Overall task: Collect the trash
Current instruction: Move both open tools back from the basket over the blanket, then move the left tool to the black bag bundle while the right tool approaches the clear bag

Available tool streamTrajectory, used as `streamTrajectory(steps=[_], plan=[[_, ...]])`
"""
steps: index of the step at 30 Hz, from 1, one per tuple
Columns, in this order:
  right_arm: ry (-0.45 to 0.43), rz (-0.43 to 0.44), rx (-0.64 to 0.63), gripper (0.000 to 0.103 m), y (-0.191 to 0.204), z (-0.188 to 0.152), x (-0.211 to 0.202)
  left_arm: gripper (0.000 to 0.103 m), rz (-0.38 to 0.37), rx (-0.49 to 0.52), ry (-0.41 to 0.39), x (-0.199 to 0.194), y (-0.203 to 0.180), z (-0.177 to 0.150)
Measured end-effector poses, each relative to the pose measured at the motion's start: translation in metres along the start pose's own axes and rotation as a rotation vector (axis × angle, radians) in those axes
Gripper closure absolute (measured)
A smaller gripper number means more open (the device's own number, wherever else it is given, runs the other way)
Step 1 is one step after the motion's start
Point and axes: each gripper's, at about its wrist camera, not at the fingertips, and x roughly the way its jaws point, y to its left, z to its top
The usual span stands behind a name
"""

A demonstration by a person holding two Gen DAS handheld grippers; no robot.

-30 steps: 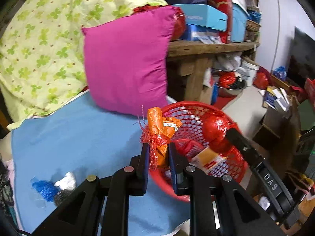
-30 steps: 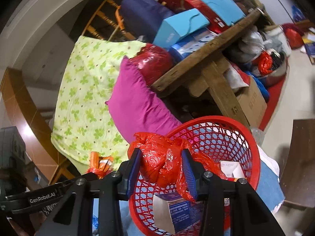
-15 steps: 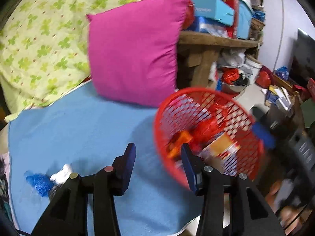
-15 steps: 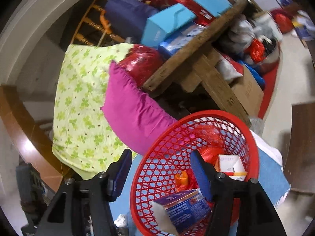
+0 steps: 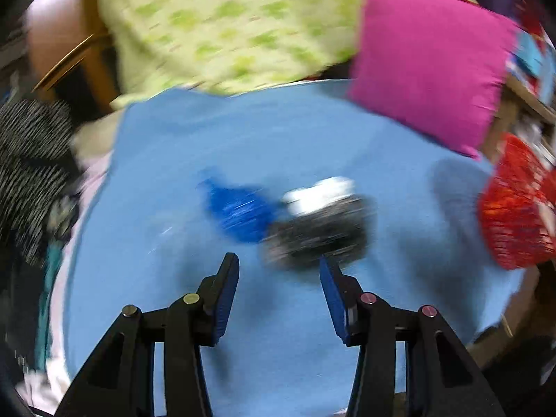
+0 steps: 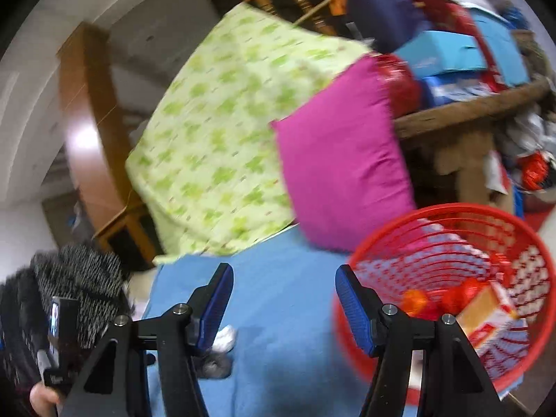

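Three blurred pieces of trash lie together on the blue cloth (image 5: 312,132): a crumpled blue wrapper (image 5: 239,212), a white scrap (image 5: 319,193) and a dark grey wad (image 5: 319,239). My left gripper (image 5: 279,267) hovers open just short of the grey wad, nothing between its fingers. My right gripper (image 6: 283,281) is open and holds nothing, left of the red mesh basket (image 6: 451,206). The basket holds an orange wrapper (image 6: 413,300), a red bag (image 6: 462,295) and a box (image 6: 486,309). The white scrap (image 6: 226,337) and grey wad (image 6: 215,365) show beside the right gripper's left finger.
A magenta pillow (image 5: 427,62) and a green-patterned quilt (image 5: 226,24) stand behind the cloth. The red basket (image 5: 510,201) sits at the cloth's right edge. A wooden bench (image 6: 469,111) loaded with boxes is behind it. A hand (image 6: 41,396) in a dark speckled sleeve (image 6: 69,278) is at the lower left.
Both grippers opened and dropped their trash into the basket. The left gripper swung left and down toward the trash pile. The right gripper drew back and left from over the basket.
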Motion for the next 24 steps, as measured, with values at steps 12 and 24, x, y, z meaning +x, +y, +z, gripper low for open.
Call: streamTrajectory(steps=[12, 24], plan=[[0.138, 0.111, -0.061, 0.037, 0.061, -0.033, 0.041, 0.054, 0.046, -0.108, 0.040, 0.009, 0.032, -0.036], [0.273, 0.105, -0.060, 0.037, 0.069, -0.054, 0.075, 0.053, -0.011, -0.107, 0.047, 0.027, 0.040, -0.050]])
